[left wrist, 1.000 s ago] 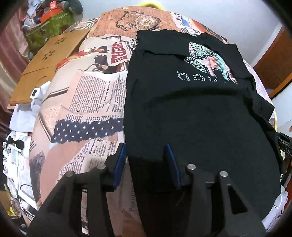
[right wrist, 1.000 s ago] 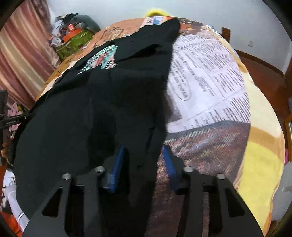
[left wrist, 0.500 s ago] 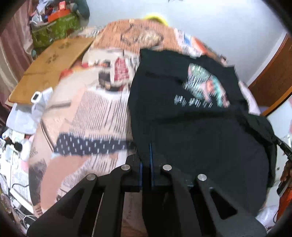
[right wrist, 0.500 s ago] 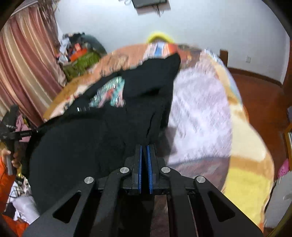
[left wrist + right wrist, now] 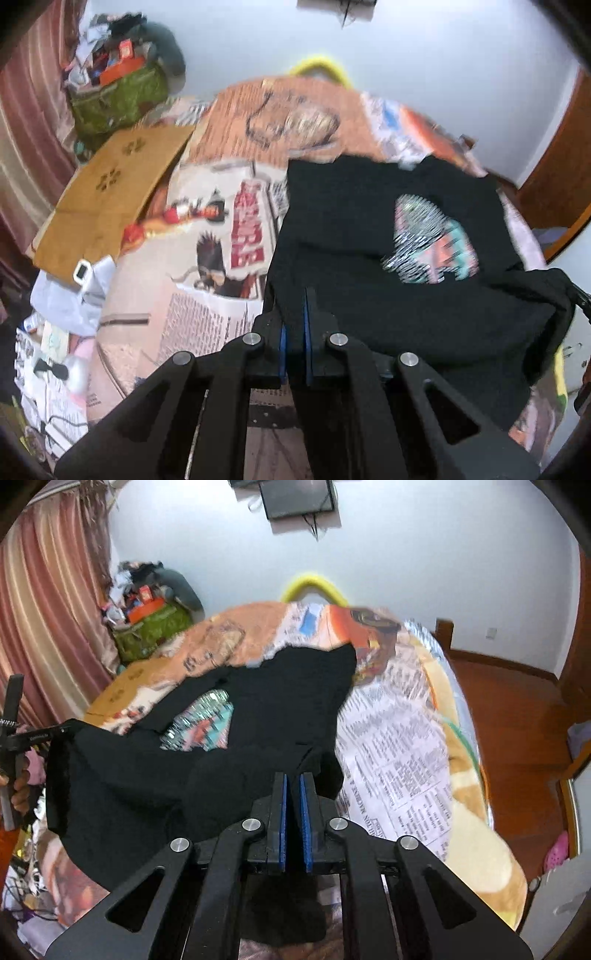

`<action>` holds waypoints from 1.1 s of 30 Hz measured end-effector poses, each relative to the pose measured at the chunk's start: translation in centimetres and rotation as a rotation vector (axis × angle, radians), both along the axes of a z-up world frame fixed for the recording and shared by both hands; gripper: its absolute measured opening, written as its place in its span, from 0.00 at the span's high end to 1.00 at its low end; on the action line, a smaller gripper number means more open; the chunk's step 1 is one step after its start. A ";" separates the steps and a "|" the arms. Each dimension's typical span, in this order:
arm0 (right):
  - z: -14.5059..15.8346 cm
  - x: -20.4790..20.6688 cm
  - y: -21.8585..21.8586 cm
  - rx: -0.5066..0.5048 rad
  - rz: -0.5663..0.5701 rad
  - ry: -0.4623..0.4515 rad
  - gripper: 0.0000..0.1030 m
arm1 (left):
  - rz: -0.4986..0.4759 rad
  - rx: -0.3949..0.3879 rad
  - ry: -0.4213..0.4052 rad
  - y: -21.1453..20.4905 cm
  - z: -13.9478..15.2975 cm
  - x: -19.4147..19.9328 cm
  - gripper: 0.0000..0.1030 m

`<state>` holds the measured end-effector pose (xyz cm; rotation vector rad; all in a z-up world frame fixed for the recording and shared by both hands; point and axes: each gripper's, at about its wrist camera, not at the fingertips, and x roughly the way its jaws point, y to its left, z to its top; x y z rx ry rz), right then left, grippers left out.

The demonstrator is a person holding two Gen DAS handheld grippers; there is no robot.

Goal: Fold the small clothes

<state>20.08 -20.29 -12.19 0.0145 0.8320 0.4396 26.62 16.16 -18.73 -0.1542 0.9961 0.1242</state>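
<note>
A black T-shirt (image 5: 369, 236) with a teal and pink print (image 5: 432, 240) lies on a bed covered by a newspaper-print blanket (image 5: 207, 306). My left gripper (image 5: 293, 321) is shut on the shirt's near left hem corner and holds it lifted. My right gripper (image 5: 293, 797) is shut on the near right hem corner of the shirt (image 5: 280, 701), also lifted. The near hem hangs raised between the two grippers; the collar end still rests on the bed. The left gripper shows at the left edge of the right wrist view (image 5: 33, 734).
A tan cardboard sheet (image 5: 110, 199) lies at the bed's left edge. A green bag with clutter (image 5: 118, 96) stands by the pink curtain (image 5: 48, 635). White bags and cables (image 5: 59, 332) lie left of the bed. The wooden floor (image 5: 517, 716) lies to the right.
Both grippers closed on the shirt's near hem corners and lifted them up and forward toward the collar. The hem has risen off the bed.
</note>
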 end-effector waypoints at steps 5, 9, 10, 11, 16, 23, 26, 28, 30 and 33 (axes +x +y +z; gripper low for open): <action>-1.6 -0.1 -0.2 -0.026 -0.013 0.053 0.71 | -0.032 0.011 0.071 -0.4 -2.2 -0.8 0.65; -1.4 -1.2 -1.1 -0.027 -0.005 0.050 0.55 | -0.057 0.027 0.067 -0.8 -1.9 -3.4 0.43; -1.3 -1.5 -1.3 -0.029 -0.002 0.049 0.54 | -0.058 0.014 0.077 -0.8 -2.0 -3.9 0.43; -1.3 -2.0 -1.7 -0.029 -0.004 0.052 0.51 | -0.059 -0.002 0.084 -0.8 -2.1 -4.4 0.43; -2.1 -3.5 -3.0 0.007 -0.009 0.104 0.47 | -0.068 -0.104 0.120 -1.4 -3.0 -7.5 0.42; -5.4 -4.7 -2.7 0.009 0.013 0.201 0.47 | -0.065 -0.117 0.147 -2.6 -4.6 -9.4 0.69; -5.6 -4.6 -2.2 0.051 0.030 0.206 0.48 | -0.062 -0.111 0.131 -2.8 -4.4 -9.6 0.90; -5.7 -4.3 -1.6 0.069 0.045 0.210 0.62 | -0.057 -0.094 0.113 -2.9 -3.9 -9.6 0.95; -6.0 -4.2 -1.1 0.066 0.061 0.232 0.93 | -0.052 -0.082 0.084 -2.8 -3.0 -9.8 0.96; -5.1 -4.4 -1.0 0.054 0.063 0.195 0.94 | -0.035 -0.079 0.016 -1.9 -0.8 -10.3 0.96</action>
